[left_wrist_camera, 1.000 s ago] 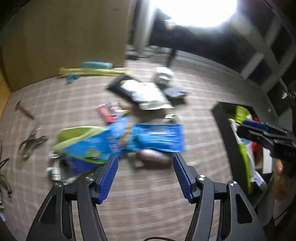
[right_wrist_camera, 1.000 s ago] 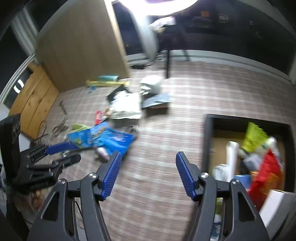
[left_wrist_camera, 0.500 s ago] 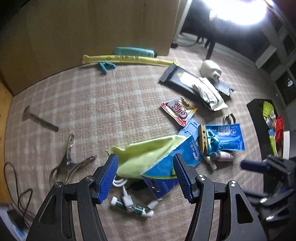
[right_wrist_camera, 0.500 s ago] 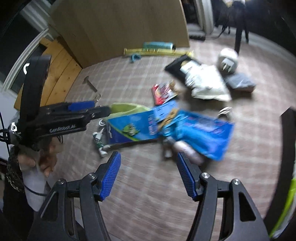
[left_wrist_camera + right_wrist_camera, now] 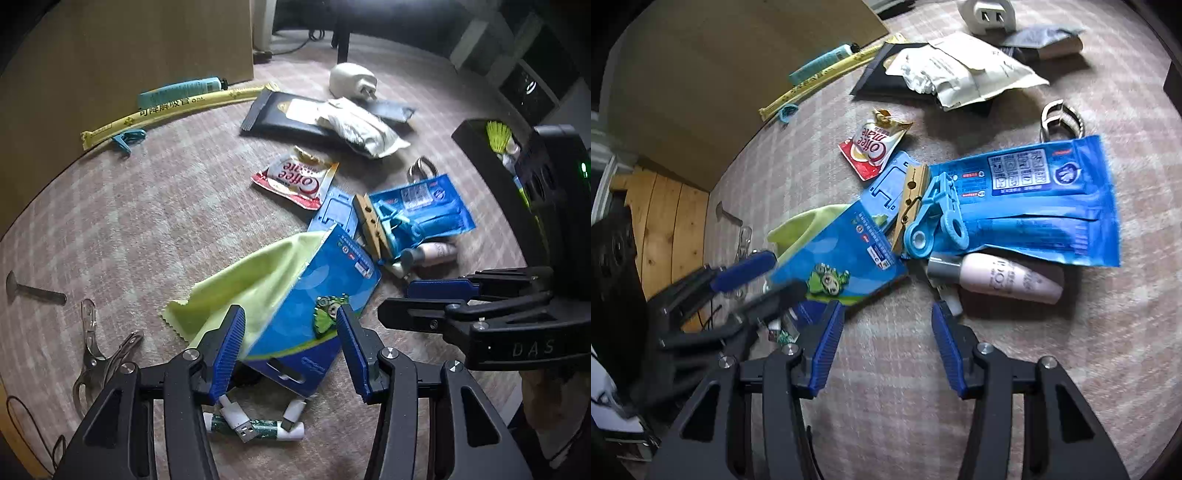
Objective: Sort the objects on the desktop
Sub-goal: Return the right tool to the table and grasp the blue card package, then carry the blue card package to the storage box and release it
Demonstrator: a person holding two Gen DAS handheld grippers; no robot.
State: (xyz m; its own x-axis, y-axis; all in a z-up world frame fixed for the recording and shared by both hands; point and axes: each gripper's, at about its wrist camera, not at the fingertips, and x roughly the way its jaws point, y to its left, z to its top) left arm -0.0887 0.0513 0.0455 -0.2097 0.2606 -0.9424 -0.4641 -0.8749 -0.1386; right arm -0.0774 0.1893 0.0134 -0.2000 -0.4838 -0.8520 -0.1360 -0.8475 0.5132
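Left gripper [image 5: 290,349], jaws spread and just closing, is hovering over a blue cartoon-printed card package [image 5: 314,295] lying on a lime-green cloth [image 5: 251,280] on the checked mat [image 5: 147,221]. Right gripper [image 5: 886,341], likewise spread and narrowing, is pinching nothing beside a pale pink bottle [image 5: 1008,278].

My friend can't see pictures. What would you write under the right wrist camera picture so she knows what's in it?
The right hand-held gripper hangs open over a checked mat strewn with clutter: a blue wipes pack, a pale bottle, a wooden clothespin and a blue cartoon card. The left hand-held gripper reaches in beside the card.
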